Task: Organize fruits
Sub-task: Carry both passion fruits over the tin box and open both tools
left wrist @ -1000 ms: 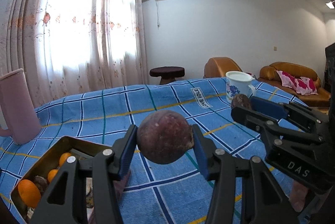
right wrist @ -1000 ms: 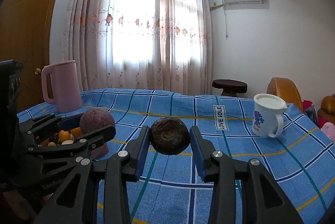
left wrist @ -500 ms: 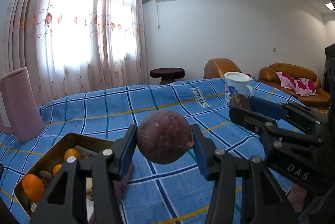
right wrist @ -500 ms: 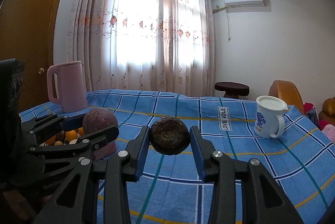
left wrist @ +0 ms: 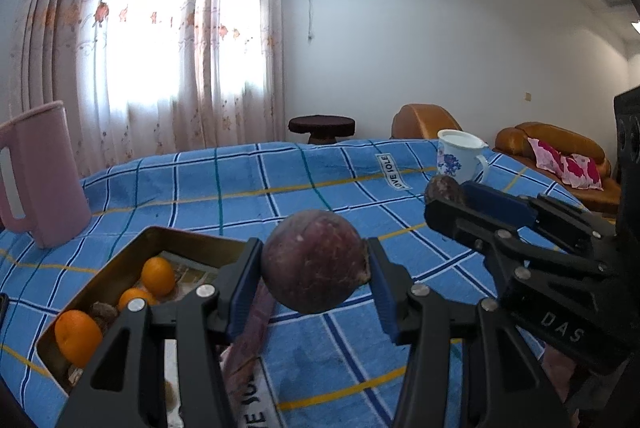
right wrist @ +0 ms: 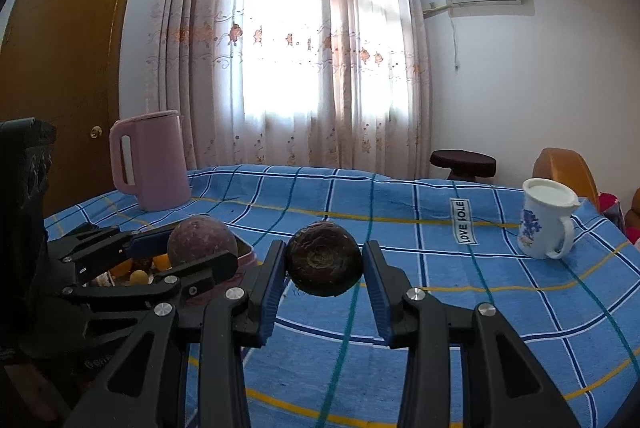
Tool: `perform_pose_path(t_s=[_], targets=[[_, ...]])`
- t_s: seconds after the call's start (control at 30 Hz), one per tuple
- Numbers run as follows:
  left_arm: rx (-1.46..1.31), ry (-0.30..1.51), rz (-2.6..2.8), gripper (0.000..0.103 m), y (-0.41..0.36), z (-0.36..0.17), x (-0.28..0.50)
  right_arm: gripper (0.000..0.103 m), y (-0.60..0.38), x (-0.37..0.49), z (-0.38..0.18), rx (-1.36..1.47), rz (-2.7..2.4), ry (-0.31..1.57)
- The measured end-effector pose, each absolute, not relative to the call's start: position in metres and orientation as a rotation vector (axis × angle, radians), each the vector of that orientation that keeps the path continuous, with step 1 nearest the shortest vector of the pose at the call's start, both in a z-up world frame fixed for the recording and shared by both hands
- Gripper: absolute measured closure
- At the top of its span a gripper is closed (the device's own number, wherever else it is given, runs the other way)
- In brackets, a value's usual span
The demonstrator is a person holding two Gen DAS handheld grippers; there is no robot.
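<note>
1. Holding a round purple-brown fruit (left wrist: pixel 314 260), the left gripper (left wrist: pixel 314 264) is clamped on it, both blue pads pressed to its sides, above the blue checked cloth of the bench (left wrist: pixel 240 183).
2. Gripping a smaller, darker fruit (right wrist: pixel 324 259), the right gripper (right wrist: pixel 324 262) is likewise closed on its load, at the centre of the right wrist view.
3. Lying at the lower left of the left wrist frame, the brown tray (left wrist: pixel 188 238) already carries oranges (left wrist: pixel 158 276) and some dark pieces; its long axis runs from the lower left corner up toward the frame's middle.
4. Judging by both views, the tray sits just left of and below the left gripper, while the right gripper (left wrist: pixel 480 211) is at the right of that frame, farther from it. The left hand is the nearer one.
5. Reaching the tray would likely mean swinging the purple-brown fruit leftward and down over the near rim before letting go; the darker fruit would have to cross the left gripper's space.
</note>
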State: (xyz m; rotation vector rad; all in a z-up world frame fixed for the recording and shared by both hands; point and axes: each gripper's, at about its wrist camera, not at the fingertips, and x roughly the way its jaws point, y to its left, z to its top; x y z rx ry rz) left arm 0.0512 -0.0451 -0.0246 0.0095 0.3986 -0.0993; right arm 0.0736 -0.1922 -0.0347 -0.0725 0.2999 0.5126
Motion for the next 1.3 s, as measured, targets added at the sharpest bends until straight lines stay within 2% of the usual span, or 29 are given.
perform_pose_path(t_s=[0.73, 1.3], targets=[[-0.072, 0.444, 0.071, 0.050, 0.050, -0.012, 0.025, 0.062, -0.092, 0.073, -0.018, -0.176, 0.727, 0.368], [-0.105, 0.546, 0.136, 0.050, 0.094, -0.035, 0.021, 0.062, -0.029, 0.085, -0.052, -0.278, 0.798, 0.553]])
